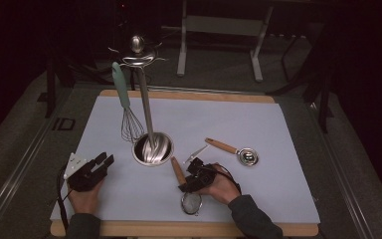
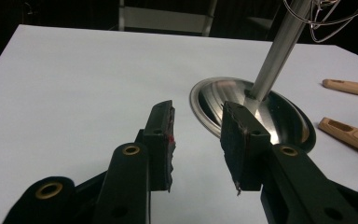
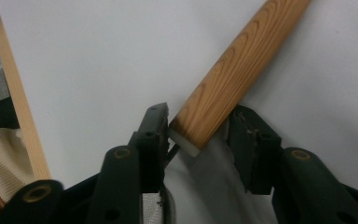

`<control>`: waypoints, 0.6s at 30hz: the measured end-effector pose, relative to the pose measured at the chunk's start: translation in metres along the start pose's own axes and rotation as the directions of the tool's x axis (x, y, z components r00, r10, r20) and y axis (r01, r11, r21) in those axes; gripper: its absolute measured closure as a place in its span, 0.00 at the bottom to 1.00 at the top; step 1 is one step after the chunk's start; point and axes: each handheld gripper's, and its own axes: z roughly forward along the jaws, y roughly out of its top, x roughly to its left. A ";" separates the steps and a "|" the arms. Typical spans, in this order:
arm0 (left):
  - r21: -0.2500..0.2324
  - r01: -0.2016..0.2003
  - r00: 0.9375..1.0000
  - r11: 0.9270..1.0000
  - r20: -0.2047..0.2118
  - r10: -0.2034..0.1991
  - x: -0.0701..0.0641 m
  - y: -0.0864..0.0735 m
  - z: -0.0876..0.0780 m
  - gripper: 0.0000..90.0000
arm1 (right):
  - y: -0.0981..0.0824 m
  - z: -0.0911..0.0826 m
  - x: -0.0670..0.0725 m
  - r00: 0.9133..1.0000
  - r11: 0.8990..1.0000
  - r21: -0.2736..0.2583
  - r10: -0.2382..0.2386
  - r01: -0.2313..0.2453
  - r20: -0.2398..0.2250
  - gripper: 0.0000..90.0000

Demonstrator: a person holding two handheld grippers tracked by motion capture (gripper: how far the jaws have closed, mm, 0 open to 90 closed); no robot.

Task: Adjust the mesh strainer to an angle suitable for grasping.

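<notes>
A strainer lies at the front of the white mat, its wooden handle [image 1: 178,171] pointing away and its mesh bowl [image 1: 191,203] nearest the table's edge. My right gripper [image 1: 184,186] reaches over it from the right. In the right gripper view the right gripper [image 3: 200,112] stands open around the handle [image 3: 235,70] near its metal end; the left pad is at the wood, the right pad a little off it. My left gripper [image 1: 104,160] rests at the front left. The left gripper [image 2: 198,112] is open, holds nothing, and points at the stand's round steel base [image 2: 214,100].
A utensil stand [image 1: 145,99] rises from its base [image 1: 165,144] mid-mat, and a whisk [image 1: 130,127] with a teal handle hangs from its top. A wooden-handled steel spoon [image 1: 247,157] and a small shiny metal piece [image 1: 197,152] lie right of the base. The mat's wooden front edge [image 1: 144,228] is close.
</notes>
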 end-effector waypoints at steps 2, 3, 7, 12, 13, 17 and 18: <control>-0.002 0.003 1.000 1.000 0.000 -0.003 0.000 0.000 0.000 0.72 | 0.002 -0.001 -0.001 1.000 1.000 0.020 0.006 -0.006 -0.006 0.66; -0.001 0.006 1.000 1.000 -0.001 -0.006 0.000 0.000 0.000 0.72 | 0.003 -0.001 -0.002 1.000 0.999 0.031 0.013 -0.013 -0.007 0.67; -0.004 0.010 1.000 1.000 0.002 -0.010 0.001 0.000 -0.001 0.72 | 0.004 -0.003 -0.006 0.999 0.998 0.052 0.040 -0.039 -0.031 0.70; -0.003 0.010 1.000 1.000 0.002 -0.010 0.001 0.000 -0.001 0.72 | 0.005 -0.006 -0.012 0.996 0.995 0.060 0.076 -0.074 -0.048 0.75; -0.004 0.010 1.000 1.000 0.002 -0.010 0.001 0.000 -0.001 0.72 | 0.005 -0.007 -0.014 0.996 0.996 0.059 0.074 -0.072 -0.046 0.76; -0.004 0.010 1.000 1.000 0.002 -0.010 0.001 0.000 0.000 0.72 | 0.004 -0.010 -0.015 0.996 0.994 0.070 0.083 -0.081 -0.029 0.77; -0.003 0.010 1.000 1.000 0.002 -0.010 0.001 0.000 0.000 0.72 | 0.004 -0.011 -0.015 0.997 0.994 0.074 0.079 -0.078 -0.019 0.77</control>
